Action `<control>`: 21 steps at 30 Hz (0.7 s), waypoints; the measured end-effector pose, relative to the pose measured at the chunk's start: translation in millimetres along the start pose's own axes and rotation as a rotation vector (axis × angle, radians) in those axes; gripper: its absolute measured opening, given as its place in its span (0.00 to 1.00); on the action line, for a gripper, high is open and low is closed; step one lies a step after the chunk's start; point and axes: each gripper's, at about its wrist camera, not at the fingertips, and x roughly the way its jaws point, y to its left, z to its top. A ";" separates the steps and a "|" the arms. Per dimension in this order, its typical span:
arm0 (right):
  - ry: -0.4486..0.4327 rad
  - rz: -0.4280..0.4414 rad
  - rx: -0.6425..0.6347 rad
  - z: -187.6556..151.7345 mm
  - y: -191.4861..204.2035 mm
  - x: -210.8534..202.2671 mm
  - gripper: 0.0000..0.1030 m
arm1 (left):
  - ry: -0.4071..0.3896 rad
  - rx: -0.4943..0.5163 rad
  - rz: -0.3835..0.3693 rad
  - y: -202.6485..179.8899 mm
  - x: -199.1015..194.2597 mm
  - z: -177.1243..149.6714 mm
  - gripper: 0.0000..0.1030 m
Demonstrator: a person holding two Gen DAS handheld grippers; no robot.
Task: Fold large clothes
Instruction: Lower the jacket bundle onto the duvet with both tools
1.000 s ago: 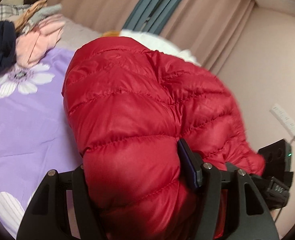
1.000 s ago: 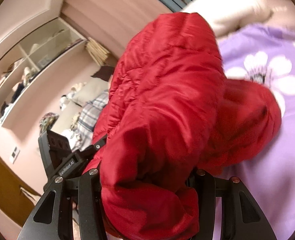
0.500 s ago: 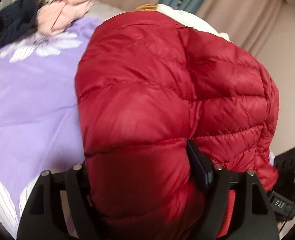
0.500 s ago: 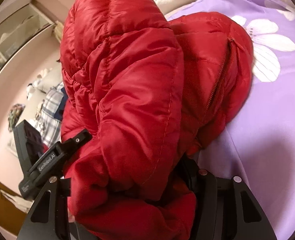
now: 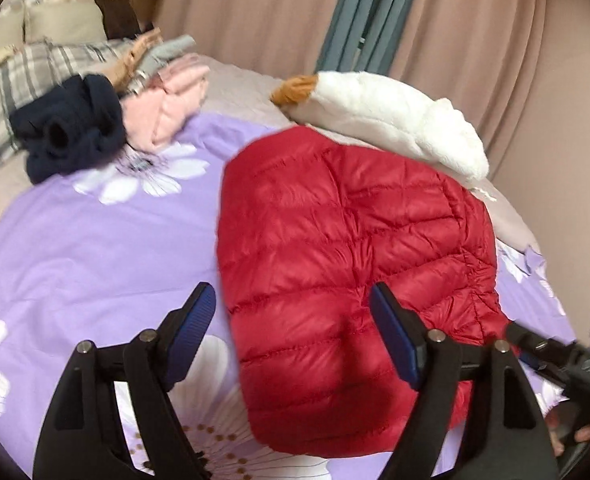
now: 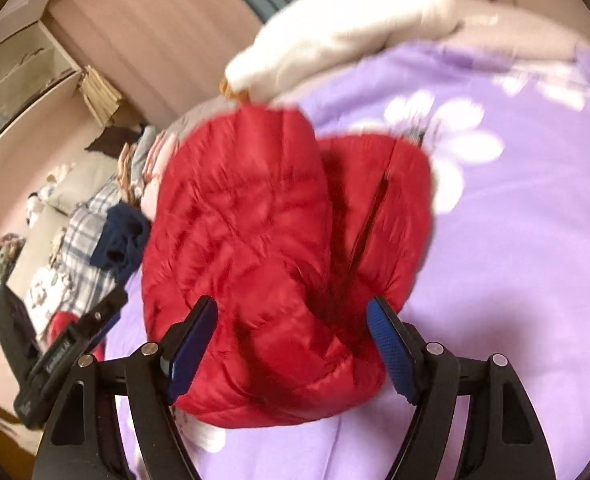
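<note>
1. A moment ago both tongs were clamped on the red puffer jacket (image 5: 347,280). Now it lies folded on the bed, and both sets of tongs are let go and clear of it. The left tongs (image 5: 293,338) closed a little in the last half second and the right tongs (image 6: 291,344) opened wider; neither has cloth between its pads.
2. The jacket looks light, soft and springy, with a slick quilted shell, so I judge a shallow pinch would slide off. The firmer stitched edge or the zip line (image 6: 369,216) should give a better hold than the puffed middle.
3. In the left view the jacket fills the centre and lower right of the frame. Its near edge shows between the open pads and it runs away toward the upper right.
4. In the right view it sits at centre, doubled over. The top flap is left of the zip, just beyond the pads.
5. The purple flowered bedspread (image 5: 95,248) lies under it.
6. A white plush toy (image 5: 391,120) touches its far edge, and a heap of other clothes (image 5: 107,120) sits well apart at upper left.
</note>
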 end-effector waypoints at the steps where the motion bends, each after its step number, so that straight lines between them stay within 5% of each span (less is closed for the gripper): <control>1: -0.030 -0.001 -0.011 7.0 4.7 -2.5 0.75 | -0.004 0.003 -0.004 0.8 0.8 2.4 0.59; 5: -0.112 0.024 -0.066 22.5 2.3 -4.2 0.73 | 0.032 -0.035 -0.040 1.7 14.8 8.0 0.44; 7: -0.086 0.018 -0.085 34.9 7.1 14.1 0.45 | 0.060 -0.060 -0.028 5.0 34.1 8.1 0.42; 9: -0.019 -0.043 -0.050 44.5 2.1 46.8 0.33 | 0.110 -0.080 0.025 10.4 57.8 4.0 0.41; 16: 0.071 -0.126 -0.063 25.6 -33.9 115.6 0.28 | 0.126 -0.051 0.094 16.6 102.4 -12.2 0.48; 21: 0.066 -0.087 -0.030 26.1 -41.5 115.6 0.26 | 0.137 -0.084 0.058 21.9 103.9 -9.6 0.48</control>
